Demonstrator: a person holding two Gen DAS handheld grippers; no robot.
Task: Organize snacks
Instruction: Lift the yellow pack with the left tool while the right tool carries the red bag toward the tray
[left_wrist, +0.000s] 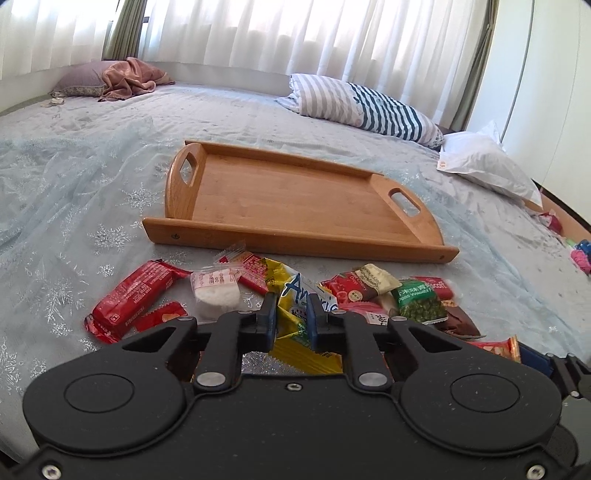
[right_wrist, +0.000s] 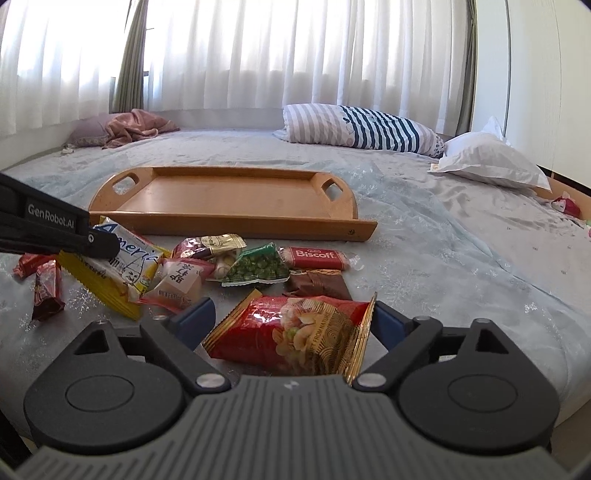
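Observation:
An empty wooden tray (left_wrist: 295, 206) (right_wrist: 229, 206) lies on the bed behind a pile of snack packets. My left gripper (left_wrist: 291, 314) is shut on the yellow and white "America" packet (left_wrist: 306, 306) (right_wrist: 122, 266) in the middle of the pile; its arm (right_wrist: 55, 229) shows in the right wrist view. My right gripper (right_wrist: 291, 325) is open, its blue pads on either side of a red nut packet (right_wrist: 295, 332) lying on the bed. A green pea packet (left_wrist: 421, 302) (right_wrist: 258, 267) and a red Biscoff packet (right_wrist: 314, 256) lie nearby.
Red wafer packets (left_wrist: 136, 299) and a white cake packet (left_wrist: 218, 291) lie left of the pile. A striped pillow (left_wrist: 362, 107) and a white pillow (left_wrist: 487, 162) sit at the back right. A pink blanket (left_wrist: 129, 77) is far left. The bed edge runs on the right.

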